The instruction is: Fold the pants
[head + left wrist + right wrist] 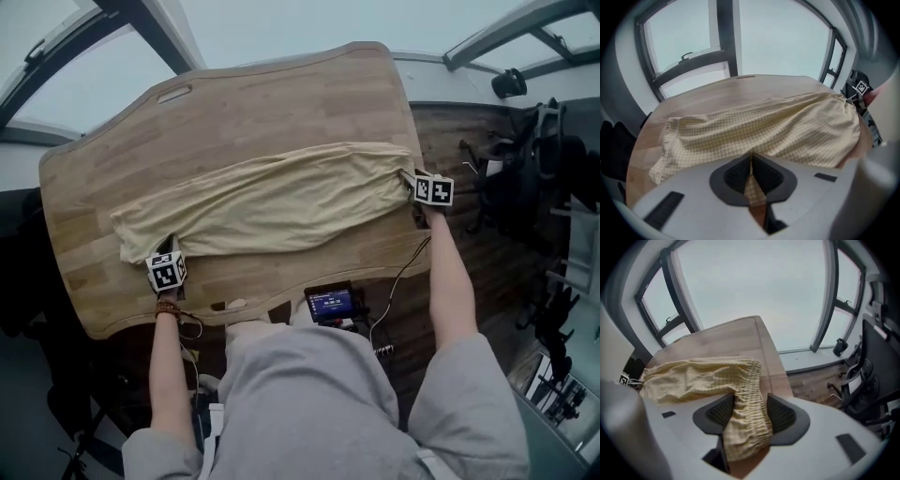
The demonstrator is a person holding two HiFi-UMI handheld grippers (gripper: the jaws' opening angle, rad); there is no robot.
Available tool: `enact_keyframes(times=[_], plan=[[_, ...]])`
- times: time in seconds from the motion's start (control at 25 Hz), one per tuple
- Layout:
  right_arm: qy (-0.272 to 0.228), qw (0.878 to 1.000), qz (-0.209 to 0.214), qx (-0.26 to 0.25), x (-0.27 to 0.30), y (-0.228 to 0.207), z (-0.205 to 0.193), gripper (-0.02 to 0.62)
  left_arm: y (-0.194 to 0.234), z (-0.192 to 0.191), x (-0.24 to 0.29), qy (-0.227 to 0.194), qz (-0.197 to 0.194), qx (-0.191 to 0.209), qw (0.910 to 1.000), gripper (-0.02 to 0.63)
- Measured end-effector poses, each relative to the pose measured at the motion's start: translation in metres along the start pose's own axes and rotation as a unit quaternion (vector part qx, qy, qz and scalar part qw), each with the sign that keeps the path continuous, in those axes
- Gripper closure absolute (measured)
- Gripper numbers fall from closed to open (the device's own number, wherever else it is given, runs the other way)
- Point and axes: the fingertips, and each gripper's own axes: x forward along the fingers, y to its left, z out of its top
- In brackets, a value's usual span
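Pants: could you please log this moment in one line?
pale yellow checked pants: stretched on wooden table; left gripper: shut on leg end; right gripper: shut on waistband

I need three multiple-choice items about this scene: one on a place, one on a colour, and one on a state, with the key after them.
1. Where do the pants lie?
A. On the wooden table
B. On the floor
C. Over a chair

2. What colour are the pants?
A. Dark blue
B. Pale yellow
C. Black

3. What is the state of the right claw?
A. Open and empty
B. Shut on the waistband of the pants
C. Holding a cable

Key:
1 A, since the cloth is stretched across the tabletop.
2 B, as all three views show a pale yellow checked cloth.
3 B, as the gathered waistband sits pressed between its pads in the right gripper view.
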Motion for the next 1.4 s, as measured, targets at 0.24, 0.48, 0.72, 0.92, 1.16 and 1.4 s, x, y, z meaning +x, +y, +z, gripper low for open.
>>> enact_keyframes(times=[0.24, 0.48, 0.72, 0.92, 1.16, 1.4], plan=[[0.033, 0.999, -0.007, -0.014, -0.001, 0.011, -0.003, 0.474, 0.001, 0.000, -0.001, -0.020, 0.001, -0.039, 0.9990, 0.586], [0.036, 0.999, -0.014, 0.005, -0.021, 0.022, 0.007, 0.491, 0.001, 0.000, 0.001, -0.021, -0.008, -0.052, 0.9984, 0.586], [-0.017, 0.993, 0.077, 0.087, -0.072, 0.085, 0.039, 0.492, -0.003, -0.004, -0.008, -0.028, -0.028, -0.087, 0.9954, 0.586], [-0.031, 0.988, 0.123, 0.084, -0.091, 0.171, 0.051, 0.492, -0.003, -0.007, -0.028, -0.054, -0.052, -0.116, 0.9904, 0.586], [-0.013, 0.982, 0.173, 0.075, -0.072, 0.299, 0.036, 0.492, 0.000, -0.022, -0.051, -0.063, -0.082, -0.123, 0.9869, 0.586], [0.024, 0.978, 0.195, 0.067, -0.035, 0.426, 0.014, 0.492, 0.032, -0.042, -0.067, -0.063, -0.091, -0.121, 0.9864, 0.586]])
